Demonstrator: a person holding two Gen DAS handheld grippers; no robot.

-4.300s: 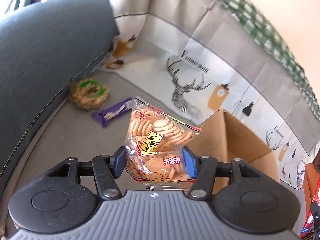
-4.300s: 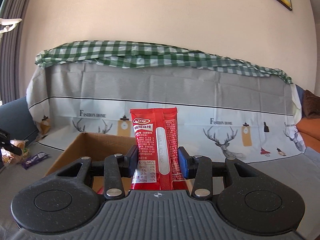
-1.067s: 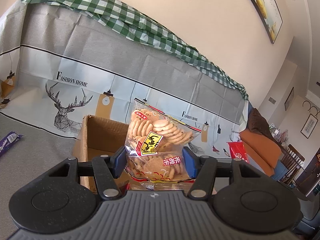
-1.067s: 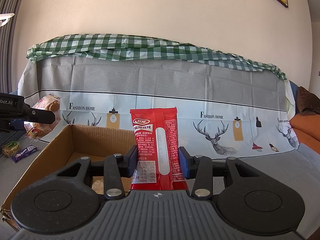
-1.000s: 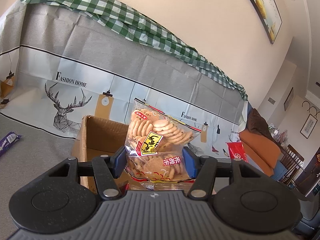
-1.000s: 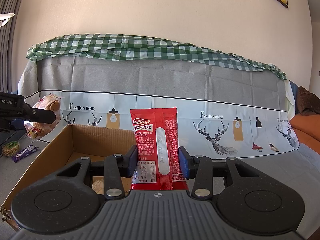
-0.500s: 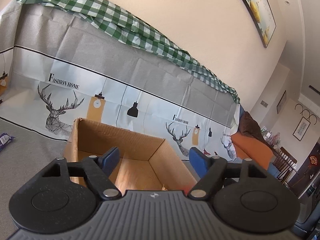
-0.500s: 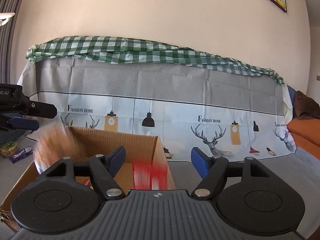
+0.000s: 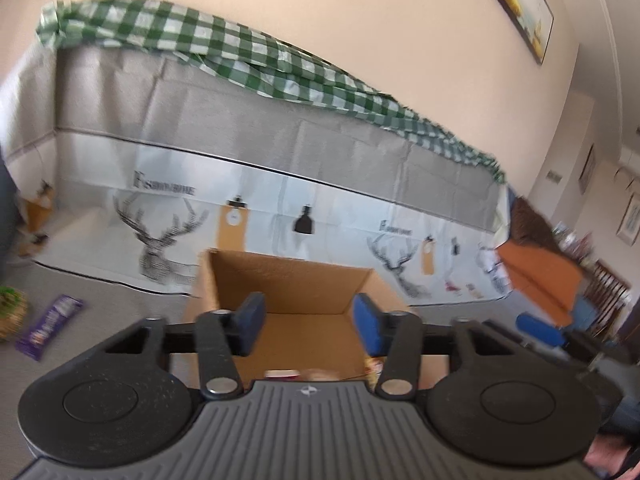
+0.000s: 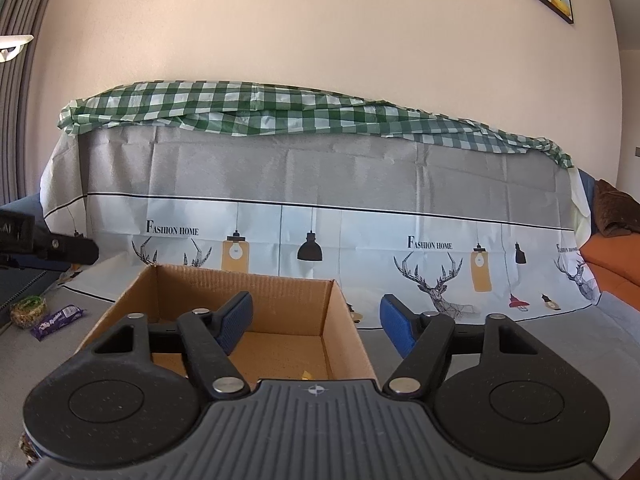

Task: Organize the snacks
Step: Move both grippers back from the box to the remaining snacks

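An open cardboard box (image 9: 288, 280) stands on the grey sofa seat, right below both grippers. My left gripper (image 9: 310, 320) hangs over its near wall with nothing between its blue pads, and its jaws are closing. A red packet (image 9: 282, 374) peeks out from the box floor under it. My right gripper (image 10: 316, 324) is over the same box (image 10: 240, 284), also empty, its jaws closing too. A purple bar (image 10: 60, 322) and a round green-labelled snack (image 10: 28, 310) lie on the seat to the left of the box.
A grey and white deer-print cloth (image 10: 320, 220) with a green checked cloth (image 10: 280, 112) on top covers the sofa back behind the box. An orange cushion (image 9: 540, 276) lies at the right. One finger of my left gripper (image 10: 72, 250) reaches in from the left edge.
Both grippers opened and let go: the cracker bag and the red packet dropped into the box. Since then both pairs of jaws have narrowed, and the left view has swung a little left.
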